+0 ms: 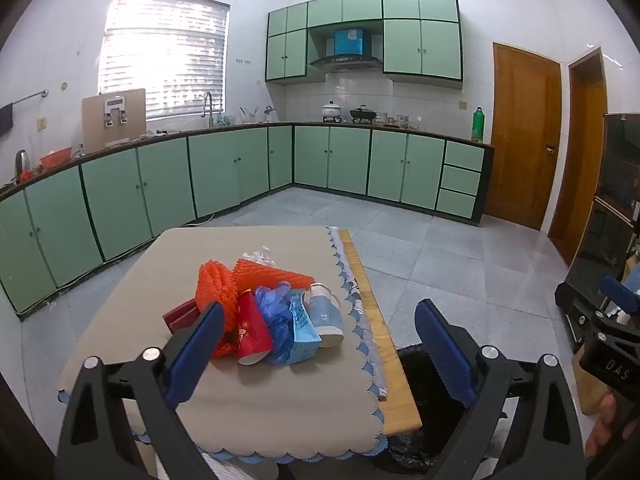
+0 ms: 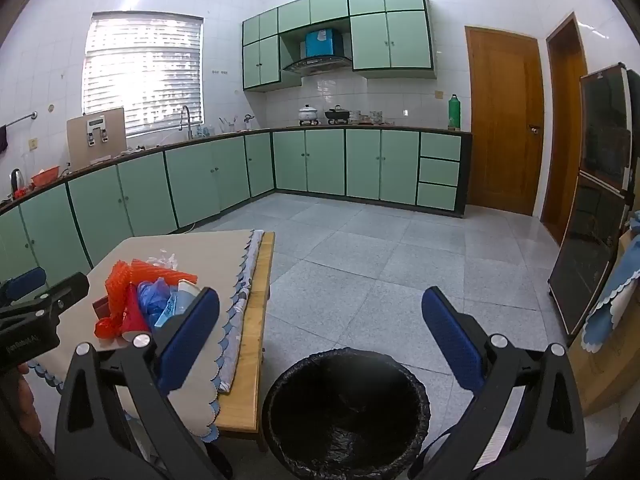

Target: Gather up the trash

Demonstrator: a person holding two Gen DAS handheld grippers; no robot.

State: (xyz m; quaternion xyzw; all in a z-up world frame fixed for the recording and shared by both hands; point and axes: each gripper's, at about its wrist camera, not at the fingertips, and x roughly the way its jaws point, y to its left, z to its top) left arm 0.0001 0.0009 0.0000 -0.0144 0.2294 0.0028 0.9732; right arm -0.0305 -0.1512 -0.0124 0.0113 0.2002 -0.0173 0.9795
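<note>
— Where's the rubbish lying?

— All in one heap on the worktop (image 1: pixel 120 320), on the beige cloth with the scalloped blue edge, towards the side nearest the bin. There's orange foam netting (image 1: pixel 218 284) at the back, a red paper cup (image 1: pixel 253 330) on its side with its mouth facing us, a crumpled blue plastic bag (image 1: pixel 276 312) pressed against it, a light-blue carton (image 1: pixel 303 330), and a pale plastic bottle (image 1: pixel 326 314) at the right of the heap. A dark red packet (image 1: pixel 180 316) pokes out on the left, and some clear crinkled plastic (image 1: pixel 260 257) lies behind the netting.

— And the bin?

— The bin (image 2: pixel 346 404), lined with a black bag, stands on the tiled floor just beside the wooden edge of the worktop. I can see only the black liner inside it.

— What are the two tools doing?

— The left hand-held gripper (image 1: pixel 320 344) hovers in front of the heap with its blue pads spread wide; the left pad overlaps the netting in its own camera, but I can't tell that it touches. It holds nothing. The right hand-held gripper (image 2: pixel 320 340) hangs above the bin, fingers just as wide apart, also holding nothing. From the right camera, the left tool shows at the far left, near the heap.
</note>
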